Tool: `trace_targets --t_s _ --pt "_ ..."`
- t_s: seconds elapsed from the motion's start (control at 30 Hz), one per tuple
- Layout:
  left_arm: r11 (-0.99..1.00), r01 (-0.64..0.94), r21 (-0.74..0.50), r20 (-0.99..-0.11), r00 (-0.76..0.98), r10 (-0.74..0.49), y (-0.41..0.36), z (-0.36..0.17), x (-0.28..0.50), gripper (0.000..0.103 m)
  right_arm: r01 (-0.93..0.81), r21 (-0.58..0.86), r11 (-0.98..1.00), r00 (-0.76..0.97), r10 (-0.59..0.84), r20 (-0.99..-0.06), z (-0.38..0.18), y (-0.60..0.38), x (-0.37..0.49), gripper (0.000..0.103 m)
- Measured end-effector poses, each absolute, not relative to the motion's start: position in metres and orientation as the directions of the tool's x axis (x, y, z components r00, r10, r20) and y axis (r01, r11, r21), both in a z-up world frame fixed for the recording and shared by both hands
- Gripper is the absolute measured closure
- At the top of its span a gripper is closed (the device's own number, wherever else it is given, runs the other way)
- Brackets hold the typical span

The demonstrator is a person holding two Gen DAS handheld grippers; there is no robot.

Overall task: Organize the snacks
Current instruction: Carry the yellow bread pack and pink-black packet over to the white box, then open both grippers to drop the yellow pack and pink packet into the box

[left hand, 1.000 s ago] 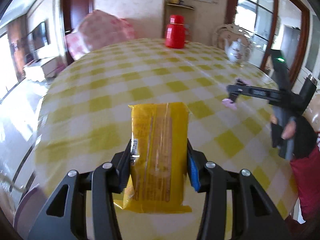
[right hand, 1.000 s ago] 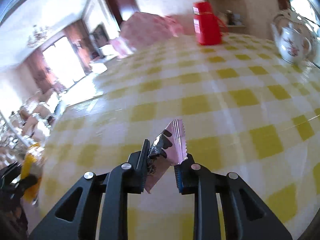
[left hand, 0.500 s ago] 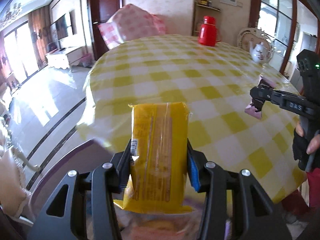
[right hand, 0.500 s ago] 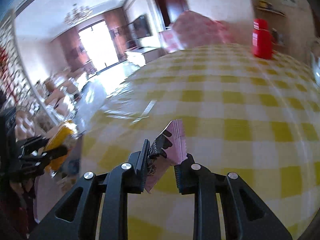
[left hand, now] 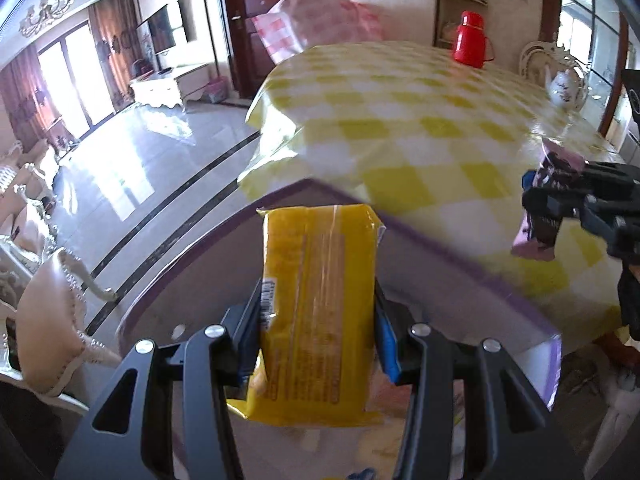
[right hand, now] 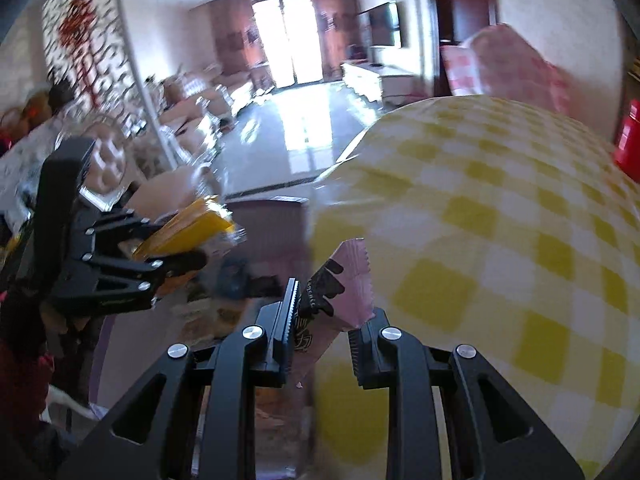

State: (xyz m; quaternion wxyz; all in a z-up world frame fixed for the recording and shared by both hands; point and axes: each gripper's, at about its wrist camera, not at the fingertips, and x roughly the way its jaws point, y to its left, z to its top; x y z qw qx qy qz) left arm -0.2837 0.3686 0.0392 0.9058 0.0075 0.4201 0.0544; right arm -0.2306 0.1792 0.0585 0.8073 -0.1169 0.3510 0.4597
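A bright living and dining room with a glossy tiled floor (left hand: 160,168), tall curtained windows at the far end and a dark wooden door. A round table (left hand: 420,128) covered in a yellow and white checked cloth serves as the landmark. On the far side of the table stand a red flask (left hand: 472,40) and, nearer its right edge, a white flowered teapot (left hand: 566,88). Behind the table, a chair draped in pink checked fabric (left hand: 320,16).

Just beside the table's near left edge sits a translucent bin with a purple rim (left hand: 460,256), below tabletop level. Blurred wrappers lie inside it.

The left gripper (left hand: 318,332) pinches a yellow snack packet (left hand: 316,312) by its long sides, blue pads pressed against it. The packet hangs above the bin, off the table.

The right gripper (right hand: 322,332) is clamped on a small pink wrapped snack (right hand: 348,280) with black printing, which sticks up between its fingers. It is held over the table's near left edge, right by the bin rim. In the left wrist view the same pink snack (left hand: 540,216) appears over the checked cloth near the bin.
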Motion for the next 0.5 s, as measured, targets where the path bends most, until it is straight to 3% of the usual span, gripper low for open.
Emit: trace_targets --t_s 0.2,0.3,0.33,0.37,0.4,0.5 --pt "0.991 -0.126 0.051 -0.767 0.63 0.12 0.388 0.031 -0.295 0.055 -0.888 0.119 0.445 0.23 0.652 -0.722 0.039 0.215 -0.261 0.079" --pt "0.989 -0.143 0.033 -0.767 0.631 0.117 0.393 0.027 -0.297 0.052 -0.927 0.126 0.354 0.146 0.648 -0.747 0.032 0.227 -0.28 0.073" --pt "0.988 -0.153 0.016 -0.754 0.647 0.113 0.395 0.028 -0.299 0.045 -0.933 0.119 0.341 0.14 0.644 -0.752 0.032 0.23 -0.284 0.054" --pt "0.986 -0.166 0.01 -0.739 0.663 0.119 0.396 0.03 -0.3 0.019 -0.932 0.116 0.344 0.147 0.649 -0.747 0.033 0.229 -0.287 0.029" --pt "0.983 -0.18 0.016 -0.719 0.681 0.136 0.394 0.034 -0.3 0.007 -0.929 0.114 0.352 0.157 0.654 -0.74 0.035 0.228 -0.289 0.022" --pt "0.977 -0.211 0.043 -0.676 0.714 0.184 0.391 0.045 -0.304 0.003 -0.916 0.129 0.381 0.164 0.646 -0.746 0.041 0.221 -0.286 0.019"
